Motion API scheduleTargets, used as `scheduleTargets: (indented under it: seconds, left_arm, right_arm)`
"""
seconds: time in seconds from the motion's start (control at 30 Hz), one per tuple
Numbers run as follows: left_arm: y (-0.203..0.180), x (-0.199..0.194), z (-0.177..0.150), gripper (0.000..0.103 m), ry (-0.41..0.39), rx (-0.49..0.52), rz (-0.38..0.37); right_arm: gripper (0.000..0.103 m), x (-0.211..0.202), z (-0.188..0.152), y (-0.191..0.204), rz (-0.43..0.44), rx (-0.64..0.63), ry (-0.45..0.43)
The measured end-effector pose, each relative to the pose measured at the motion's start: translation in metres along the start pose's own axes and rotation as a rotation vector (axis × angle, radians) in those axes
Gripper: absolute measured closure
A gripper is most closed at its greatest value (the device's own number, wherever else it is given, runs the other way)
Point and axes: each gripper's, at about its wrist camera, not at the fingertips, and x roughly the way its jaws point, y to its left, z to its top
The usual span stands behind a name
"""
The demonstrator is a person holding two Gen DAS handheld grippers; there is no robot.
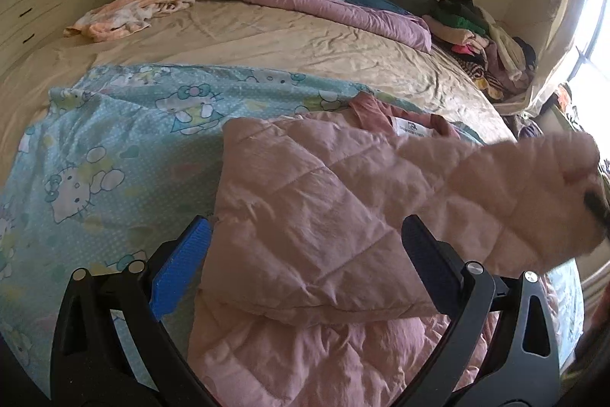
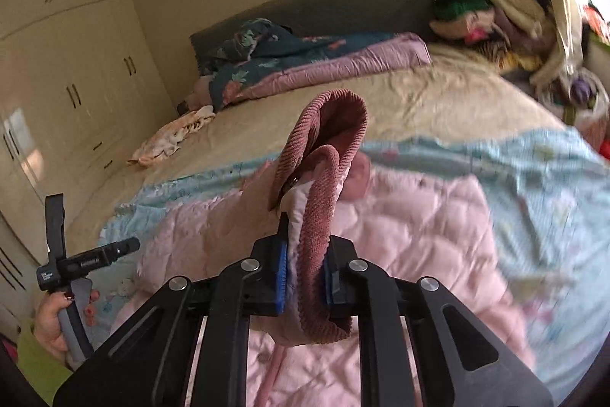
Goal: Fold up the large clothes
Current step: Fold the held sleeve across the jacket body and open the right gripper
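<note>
Item: pale pink quilted padded jacket [image 1: 312, 216] with a darker rose corduroy collar and cuffs, lying spread on a light blue cartoon-print sheet [image 1: 114, 140] that covers the near part of the bed [image 1: 267, 37]. The white neck label faces up at the jacket's far end; the hem lies nearest the person. Judged from that, the jacket's long axis runs from the near edge of the sheet toward the headboard end of the bed.

Right tongs [image 2: 305, 277]: closed on a rose corduroy cuff [image 2: 324, 155], which stands up out of the blue pads in a loop. The attached sleeve [image 1: 514, 193] is held clear of the jacket body, on the jacket's right side in the left wrist view.

Left tongs [image 1: 305, 239]: spread wide, gripping nothing, poised above the jacket's near left portion, the left blue pad at the jacket's left edge. In the right wrist view they show at the jacket's left side, held in a hand [image 2: 53, 323] with a green sleeve.

Governing relation: the raised sleeve lies to the right of the jacket's long axis, and the body it should cross lies leftward. The right hand is the nearer and already holds it; the next move likely carries the sleeve across the axis.
</note>
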Motion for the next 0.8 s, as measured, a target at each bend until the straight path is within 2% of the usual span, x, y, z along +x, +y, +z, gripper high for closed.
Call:
scheduleTargets:
  seconds: [0.17, 0.27, 0.43, 0.57, 0.8]
  left_arm:
    - [-0.012, 0.009, -0.004, 0.009, 0.021, 0.049, -0.003]
    - [-0.021, 0.012, -0.008, 0.01, 0.031, 0.081, -0.019]
    - [-0.032, 0.02, -0.013, 0.01, 0.042, 0.134, -0.01]
    - [-0.034, 0.027, -0.016, 0.013, 0.059, 0.147, -0.011]
    - [-0.039, 0.036, -0.022, 0.014, 0.087, 0.166, -0.007]
  right_arm:
    - [0.09, 0.007, 0.013, -0.008, -0.039, -0.049, 0.008]
    - [0.091, 0.014, 0.008, -0.015, -0.083, -0.047, 0.028]
    - [0.091, 0.029, -0.005, -0.031, -0.103, -0.013, 0.065]
    - [0.091, 0.04, -0.015, -0.041, -0.112, -0.002, 0.092]
    - [0.089, 0.047, -0.021, -0.043, -0.128, 0.006, 0.104]
